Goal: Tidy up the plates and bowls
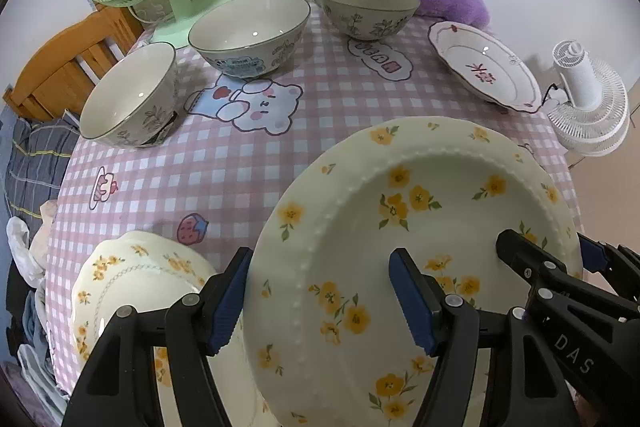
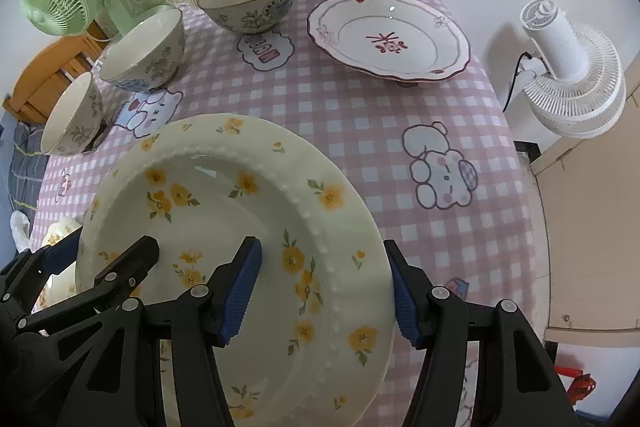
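two grippers share one load: the left gripper [image 1: 322, 297] clamps the near-left rim of the yellow-flowered plate [image 1: 420, 227], the right gripper [image 2: 324, 291] clamps its opposite rim, keeping it tilted above the table's [image 2: 360, 131] near edge, likely bound for the smaller flowered plate [image 1: 132, 279] at the near-left corner; three bowls wait along the far-left edge

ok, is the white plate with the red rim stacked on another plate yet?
No, in the right wrist view the red-rimmed white plate sits alone on the checked tablecloth, apart from the yellow-flowered plate.
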Demonstrator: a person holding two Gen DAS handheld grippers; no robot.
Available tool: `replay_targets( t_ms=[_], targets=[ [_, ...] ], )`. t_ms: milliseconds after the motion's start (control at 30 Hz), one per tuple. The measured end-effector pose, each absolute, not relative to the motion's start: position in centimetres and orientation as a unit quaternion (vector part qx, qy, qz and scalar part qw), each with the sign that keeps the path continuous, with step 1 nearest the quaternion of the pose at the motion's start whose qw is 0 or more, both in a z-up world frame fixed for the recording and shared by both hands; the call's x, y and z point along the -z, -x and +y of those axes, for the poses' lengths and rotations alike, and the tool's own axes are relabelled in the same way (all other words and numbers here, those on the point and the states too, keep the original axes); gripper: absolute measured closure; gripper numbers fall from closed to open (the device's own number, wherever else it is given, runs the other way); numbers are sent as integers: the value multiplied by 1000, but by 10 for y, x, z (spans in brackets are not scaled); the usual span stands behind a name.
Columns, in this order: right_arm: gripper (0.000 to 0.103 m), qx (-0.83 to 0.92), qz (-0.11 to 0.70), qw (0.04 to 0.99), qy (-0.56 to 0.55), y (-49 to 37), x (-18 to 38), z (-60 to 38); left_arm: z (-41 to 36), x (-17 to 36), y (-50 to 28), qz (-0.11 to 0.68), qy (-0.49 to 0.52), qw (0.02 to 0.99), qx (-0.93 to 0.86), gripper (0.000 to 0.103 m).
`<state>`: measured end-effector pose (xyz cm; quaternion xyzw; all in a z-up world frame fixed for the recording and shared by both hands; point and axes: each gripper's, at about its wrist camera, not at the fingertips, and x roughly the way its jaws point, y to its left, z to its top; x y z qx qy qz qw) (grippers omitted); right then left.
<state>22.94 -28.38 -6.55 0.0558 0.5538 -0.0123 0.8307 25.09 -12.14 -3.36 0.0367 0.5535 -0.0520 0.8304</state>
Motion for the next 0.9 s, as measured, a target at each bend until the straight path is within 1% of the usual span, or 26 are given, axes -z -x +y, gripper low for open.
replay_targets(
  t_ms=[200,467,900],
  targets=[
    [38,20,546,836,-55,-215,52,-278,-113,23,-238,547,-34,834,61,34],
    [38,22,540,840,-48,-201,39,-249,-80,16,-223,542,-25,838,61,34],
    [38,12,545,837,-42,-189,38,-186,-20,16,-209,545,-22,836,55,34]
  ],
)
